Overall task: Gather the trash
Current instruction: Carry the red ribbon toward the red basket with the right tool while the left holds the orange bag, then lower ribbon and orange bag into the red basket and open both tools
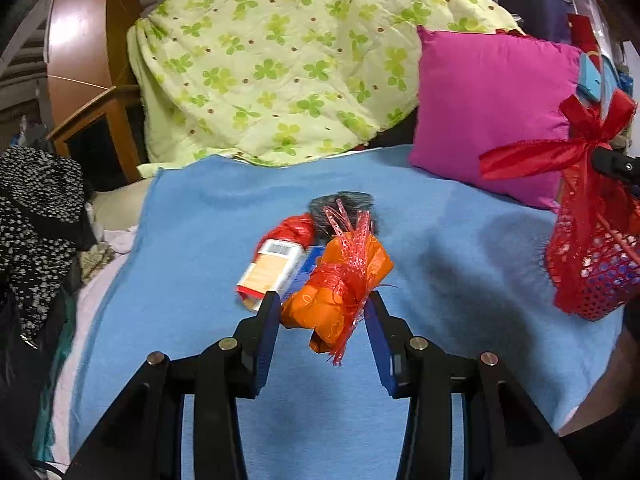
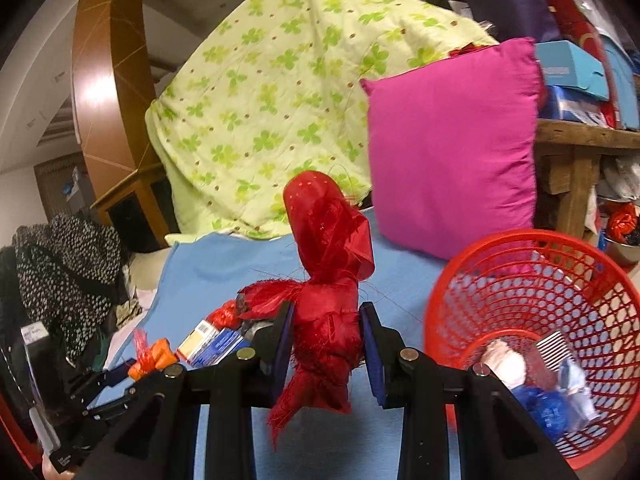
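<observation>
**Left wrist view: both grippers loaded over the blue blanket**

Beneath both grippers lies a light blue fleece blanket. Ahead of them a pale green clover-print quilt is heaped, with a magenta square cushion to its right. Right of the right gripper stands a red plastic mesh basket with scraps inside. That gripper is clamped narrowly on a crumpled red satin ribbon bundle. The left gripper is pinched, partly closed, on an orange wrapper tied with red mesh ribbon. Just beyond it lies a small white and red printed carton.
</observation>
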`<state>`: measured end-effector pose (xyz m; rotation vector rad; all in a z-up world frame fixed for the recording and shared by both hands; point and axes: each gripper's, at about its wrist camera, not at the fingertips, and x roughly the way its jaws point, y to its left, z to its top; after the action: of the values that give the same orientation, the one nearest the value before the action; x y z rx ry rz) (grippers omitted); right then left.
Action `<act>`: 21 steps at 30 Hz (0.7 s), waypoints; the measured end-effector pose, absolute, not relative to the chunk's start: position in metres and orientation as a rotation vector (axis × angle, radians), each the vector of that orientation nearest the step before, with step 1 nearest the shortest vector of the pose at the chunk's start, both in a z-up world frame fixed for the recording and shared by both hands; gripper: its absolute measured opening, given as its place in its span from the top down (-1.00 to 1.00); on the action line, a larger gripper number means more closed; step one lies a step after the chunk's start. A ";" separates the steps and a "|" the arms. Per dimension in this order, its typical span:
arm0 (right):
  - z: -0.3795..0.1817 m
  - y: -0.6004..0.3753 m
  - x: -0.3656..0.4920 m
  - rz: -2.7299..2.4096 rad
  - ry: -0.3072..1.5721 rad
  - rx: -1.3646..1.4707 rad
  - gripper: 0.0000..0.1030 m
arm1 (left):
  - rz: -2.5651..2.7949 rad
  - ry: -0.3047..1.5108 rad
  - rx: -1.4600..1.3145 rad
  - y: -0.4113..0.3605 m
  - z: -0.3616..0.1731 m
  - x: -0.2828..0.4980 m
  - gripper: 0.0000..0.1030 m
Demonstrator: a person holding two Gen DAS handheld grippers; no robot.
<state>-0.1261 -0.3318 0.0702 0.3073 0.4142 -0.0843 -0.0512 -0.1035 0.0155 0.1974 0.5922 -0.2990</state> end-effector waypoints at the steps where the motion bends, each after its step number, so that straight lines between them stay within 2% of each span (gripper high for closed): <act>1: 0.072 -0.336 -0.128 -0.092 0.406 0.315 0.33 | -0.317 0.599 0.189 -0.107 0.016 -0.053 0.13; 8: 0.083 -0.376 -0.152 -0.163 0.324 0.385 0.33 | -0.448 0.624 0.160 -0.146 0.026 -0.063 0.13; 21: 0.094 -0.475 -0.218 -0.364 0.176 0.518 0.33 | -0.656 0.592 0.156 -0.231 0.082 -0.084 0.13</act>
<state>-0.2181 -0.4755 0.0938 0.5182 0.1758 -0.3635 -0.0835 -0.2309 0.0822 0.1559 0.5918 -0.6560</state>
